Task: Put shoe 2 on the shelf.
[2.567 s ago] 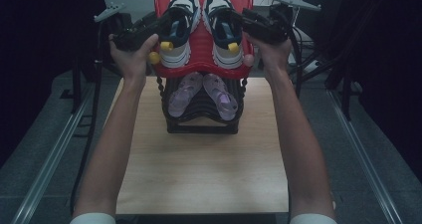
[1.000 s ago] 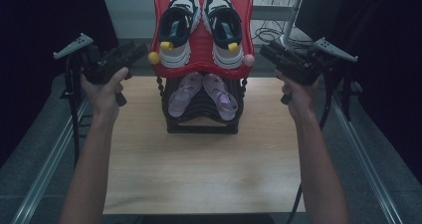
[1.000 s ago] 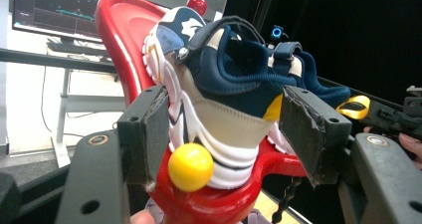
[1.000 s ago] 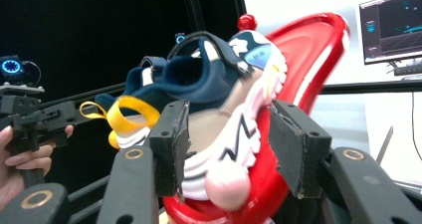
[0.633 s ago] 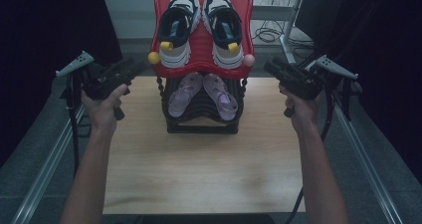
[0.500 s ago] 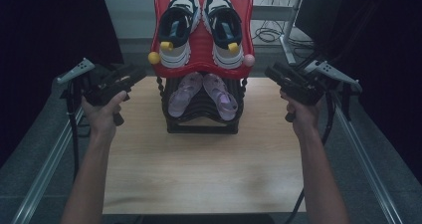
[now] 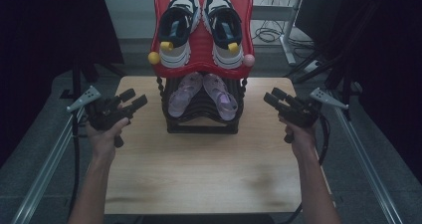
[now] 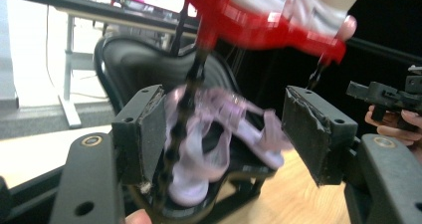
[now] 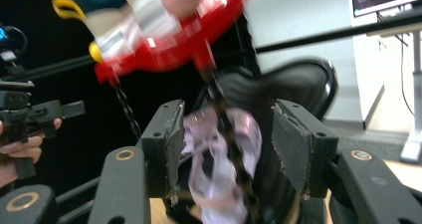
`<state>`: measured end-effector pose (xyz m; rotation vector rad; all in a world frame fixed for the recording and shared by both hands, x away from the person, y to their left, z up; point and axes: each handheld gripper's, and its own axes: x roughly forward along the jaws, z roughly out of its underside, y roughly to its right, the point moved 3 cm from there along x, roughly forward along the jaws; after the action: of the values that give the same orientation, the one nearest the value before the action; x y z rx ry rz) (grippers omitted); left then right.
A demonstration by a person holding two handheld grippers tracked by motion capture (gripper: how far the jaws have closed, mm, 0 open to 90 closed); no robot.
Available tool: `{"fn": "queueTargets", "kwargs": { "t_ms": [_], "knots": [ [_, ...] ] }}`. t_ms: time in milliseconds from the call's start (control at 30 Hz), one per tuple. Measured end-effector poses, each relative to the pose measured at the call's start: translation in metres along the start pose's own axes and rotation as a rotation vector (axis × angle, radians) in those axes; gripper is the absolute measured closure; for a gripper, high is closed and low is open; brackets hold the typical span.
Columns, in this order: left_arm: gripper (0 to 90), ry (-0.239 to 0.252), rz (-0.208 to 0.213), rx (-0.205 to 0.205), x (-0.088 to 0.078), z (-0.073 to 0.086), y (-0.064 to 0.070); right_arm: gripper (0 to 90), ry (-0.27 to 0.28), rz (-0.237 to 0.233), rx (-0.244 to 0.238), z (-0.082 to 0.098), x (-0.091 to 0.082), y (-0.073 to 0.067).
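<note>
A two-tier shoe rack stands at the table's far middle. Its red upper tier (image 7: pixel 201 50) carries a pair of black-and-white sneakers (image 7: pixel 176 30). Its black lower tier (image 7: pixel 201 122) carries lilac sandals (image 7: pixel 221 97). My left gripper (image 7: pixel 134 97) hovers open to the left of the lower tier, pointing at it. My right gripper (image 7: pixel 271 94) mirrors it on the right, and its jaws have just been opening with nothing between them. In the left gripper view the jaws (image 8: pixel 226 129) frame the sandals (image 8: pixel 224 119) from a distance. The right gripper (image 9: pixel 226 144) does the same with the sandals (image 9: pixel 219 149).
The rack stands on a wooden tabletop (image 7: pixel 199 174) with metal rails (image 7: pixel 45 159) along both sides. Desk legs and cables (image 7: pixel 271 35) lie behind the table. Yellow and pink balls (image 7: pixel 154 57) hang at the red tier's front corners.
Both grippers were at the sides of the red tier, then moved outward. Over the last second both hands sank to the level of the lower tier.
</note>
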<state>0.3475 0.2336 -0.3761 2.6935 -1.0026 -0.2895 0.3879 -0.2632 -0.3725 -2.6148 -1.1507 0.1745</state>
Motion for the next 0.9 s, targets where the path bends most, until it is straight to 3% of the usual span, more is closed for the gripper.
{"fn": "queueTargets", "kwargs": {
  "t_ms": [233, 400, 667, 900],
  "knots": [
    [34.1, -0.035, -0.015, -0.049, -0.006, 0.041, -0.015, 46.4, -0.043, 0.028, 0.061, 0.044, -0.014, 0.017],
    [34.2, -0.059, -0.026, -0.069, -0.007, 0.061, -0.021, 46.5, -0.081, 0.053, 0.091, 0.070, -0.021, 0.026],
    [34.7, -0.135, -0.046, -0.059, 0.000, 0.093, -0.024, 46.3, -0.162, 0.087, 0.099, 0.105, -0.026, 0.033],
    [35.2, -0.201, -0.047, -0.055, 0.005, 0.113, -0.025, 46.3, -0.239, 0.122, 0.058, 0.125, -0.024, 0.034]
  ]
}}
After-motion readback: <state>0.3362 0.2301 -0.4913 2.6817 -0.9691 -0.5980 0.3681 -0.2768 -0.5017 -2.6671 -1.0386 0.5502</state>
